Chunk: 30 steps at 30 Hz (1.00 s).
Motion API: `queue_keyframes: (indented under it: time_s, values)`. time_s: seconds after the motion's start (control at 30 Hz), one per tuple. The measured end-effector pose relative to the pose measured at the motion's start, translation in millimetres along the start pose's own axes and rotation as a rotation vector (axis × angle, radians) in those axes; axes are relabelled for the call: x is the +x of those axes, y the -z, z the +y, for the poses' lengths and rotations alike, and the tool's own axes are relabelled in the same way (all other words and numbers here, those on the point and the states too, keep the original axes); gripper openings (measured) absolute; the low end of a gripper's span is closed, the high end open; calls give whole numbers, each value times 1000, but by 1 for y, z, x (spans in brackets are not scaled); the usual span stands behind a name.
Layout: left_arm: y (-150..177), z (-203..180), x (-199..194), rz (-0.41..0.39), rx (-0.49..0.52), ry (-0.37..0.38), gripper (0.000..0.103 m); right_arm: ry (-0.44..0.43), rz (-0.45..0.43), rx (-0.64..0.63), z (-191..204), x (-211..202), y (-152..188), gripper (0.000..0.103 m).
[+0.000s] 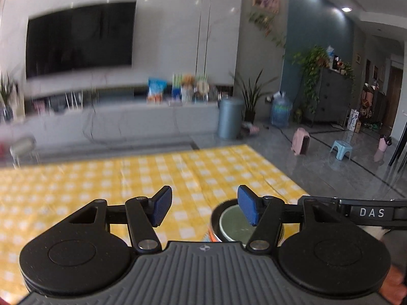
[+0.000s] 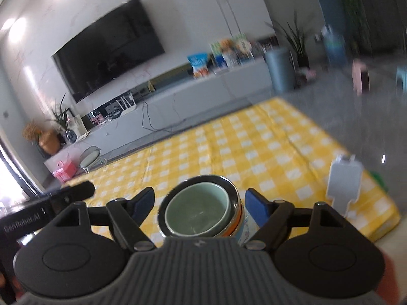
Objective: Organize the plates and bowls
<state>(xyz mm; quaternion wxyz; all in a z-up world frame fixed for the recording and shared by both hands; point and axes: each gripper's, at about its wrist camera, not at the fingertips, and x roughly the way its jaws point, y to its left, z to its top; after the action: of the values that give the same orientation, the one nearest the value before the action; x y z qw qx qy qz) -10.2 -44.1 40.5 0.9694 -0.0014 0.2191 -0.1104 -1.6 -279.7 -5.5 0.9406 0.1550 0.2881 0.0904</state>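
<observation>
A pale green bowl (image 2: pixel 197 212) sits nested inside a steel-rimmed bowl (image 2: pixel 235 203) with an orange and white outside, on the yellow checked tablecloth (image 2: pixel 254 147). My right gripper (image 2: pixel 201 206) hovers above this stack, open; the bowls show between its blue pads without touching them. In the left wrist view the same stack (image 1: pixel 230 225) lies low and right, partly behind the right finger. My left gripper (image 1: pixel 204 208) is open and empty, over bare cloth (image 1: pixel 101 183) left of the stack. Each view catches the other gripper at its edge, the right gripper's body (image 1: pixel 368 212) and the left gripper's finger (image 2: pixel 73 192).
A white flat cut-out shape (image 2: pixel 343 185) stands near the table's right edge. Beyond the far table edge are a grey floor, a low TV cabinet (image 1: pixel 152 122), a wall TV (image 1: pixel 81 40), a grey bin (image 1: pixel 230 118) and a small blue stool (image 1: pixel 340 150).
</observation>
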Motion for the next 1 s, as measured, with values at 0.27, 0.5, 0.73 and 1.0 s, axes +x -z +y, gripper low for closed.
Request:
queue_keyframes:
  time_s: [0.27,0.5,0.73,1.0]
  values:
    - [13,-11,-48,-98,39,-35,70,77,-67,-200,31,-53,33,82]
    - [40,-19,-55,-39,74,-62,65,113,-44,-271,43,-73,69,82]
    - [76,-25,-45,67,86,-81,66,126,-5,-283,50,-73,95,82]
    - [89,-24,-37,149,70,-76,72,177,5,-259,45,-63,114,82]
